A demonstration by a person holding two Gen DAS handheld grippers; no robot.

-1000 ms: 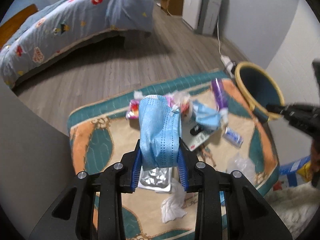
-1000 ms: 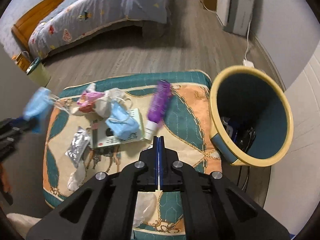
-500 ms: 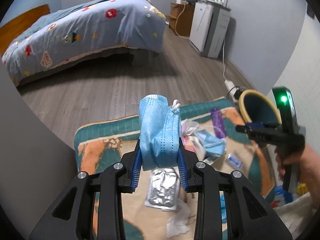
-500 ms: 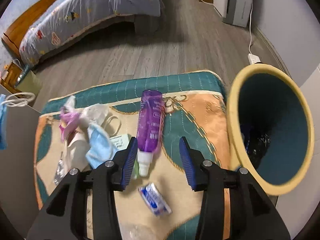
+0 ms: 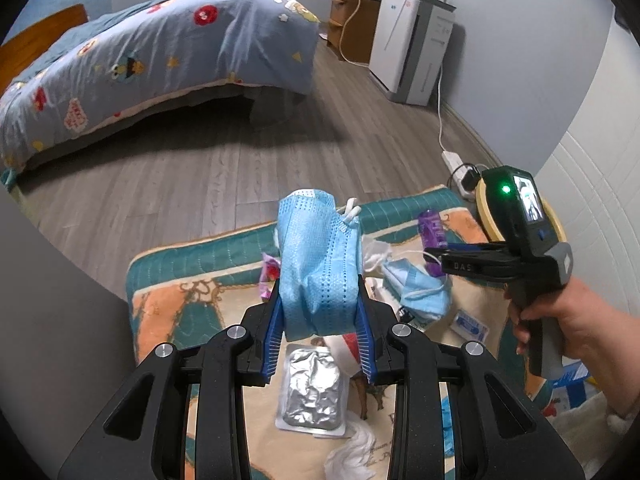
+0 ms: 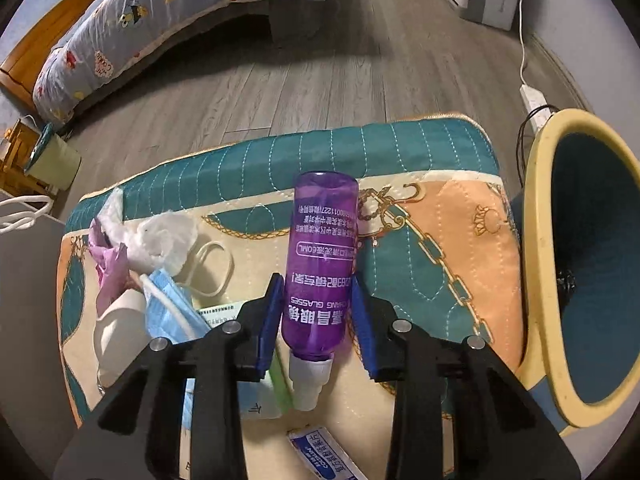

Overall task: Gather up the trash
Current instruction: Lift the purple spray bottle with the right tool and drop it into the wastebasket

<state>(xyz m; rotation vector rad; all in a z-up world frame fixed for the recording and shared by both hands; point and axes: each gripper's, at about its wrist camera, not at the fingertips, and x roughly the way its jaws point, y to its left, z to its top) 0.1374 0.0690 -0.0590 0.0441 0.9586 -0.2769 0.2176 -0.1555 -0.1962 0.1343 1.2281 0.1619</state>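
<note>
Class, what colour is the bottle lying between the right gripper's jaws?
Purple, with a white cap: the bottle shows best in the right wrist view.

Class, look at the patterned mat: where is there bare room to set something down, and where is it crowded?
Free: the orange and teal stretch of the mat between the purple bottle and the yellow bin, and the teal far border. Crowded: left of the bottle, where tissue, a blue mask and a pink wrapper pile together.

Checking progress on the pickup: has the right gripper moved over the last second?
Yes. The right gripper has come down toward the quilted mat; its closing jaws now straddle the purple bottle.
</note>
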